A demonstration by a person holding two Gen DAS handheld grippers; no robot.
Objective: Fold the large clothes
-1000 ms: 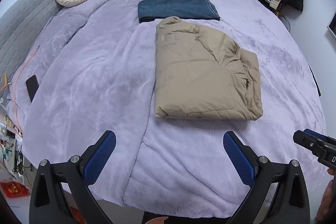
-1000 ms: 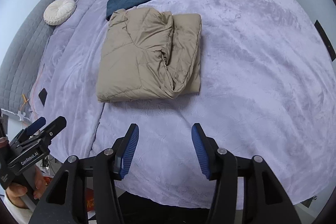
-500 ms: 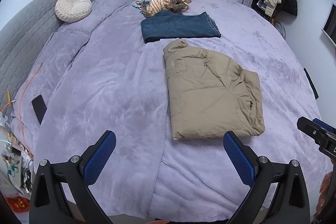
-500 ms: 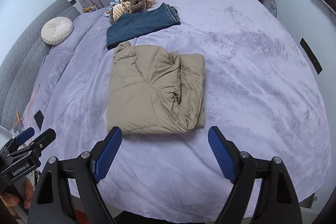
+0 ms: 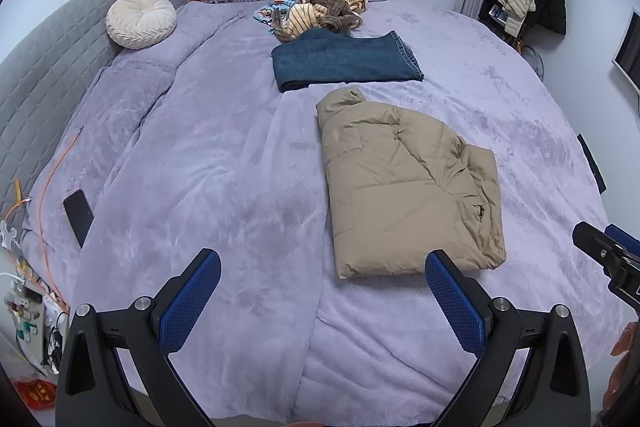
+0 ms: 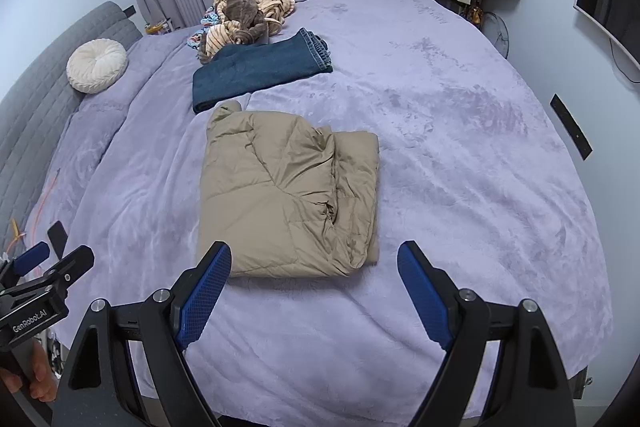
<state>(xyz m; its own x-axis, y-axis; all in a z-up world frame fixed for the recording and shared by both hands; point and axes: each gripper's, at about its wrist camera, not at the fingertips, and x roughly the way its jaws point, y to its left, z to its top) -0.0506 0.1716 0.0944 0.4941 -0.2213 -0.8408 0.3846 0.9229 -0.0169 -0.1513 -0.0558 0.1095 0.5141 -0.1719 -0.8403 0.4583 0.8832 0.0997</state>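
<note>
And both tongs are backing off the bed now! A second ago the cameras were low and close over the tan puffer jacket (image 6: pixel 290 195); now the view has lifted and pulled back, so the window and the coat rack have come into sight beyond the bed (image 6: pixel 460 131). The right tongs (image 6: pixel 314 293) were nearly pressed together a second ago and have since spread wide, blue pads well apart with nothing between them. The left tongs (image 5: pixel 320 301) stay spread just as wide, also empty, hovering over the near edge of the bed.

The jacket lies on its own in the middle of the lilac blanket, folded into a compact rectangle, collar end pointing toward the window, one bunched edge along its right side where a sleeve or flap seems tucked under. It hasn't shifted on the blanket; only the tongs have moved. Beyond it sits a folded pair of blue jeans (image 6: pixel 260 71), just past the collar, and behind those a heap of striped and brown clothes (image 6: pixel 244 11) not yet sorted.

My read: this jacket is done, or nearly so, since nobody's touching it and both hands are retreating. That rumpled right edge could still spring open, puffy as it is. The pile by the window looks like the next job.
</note>
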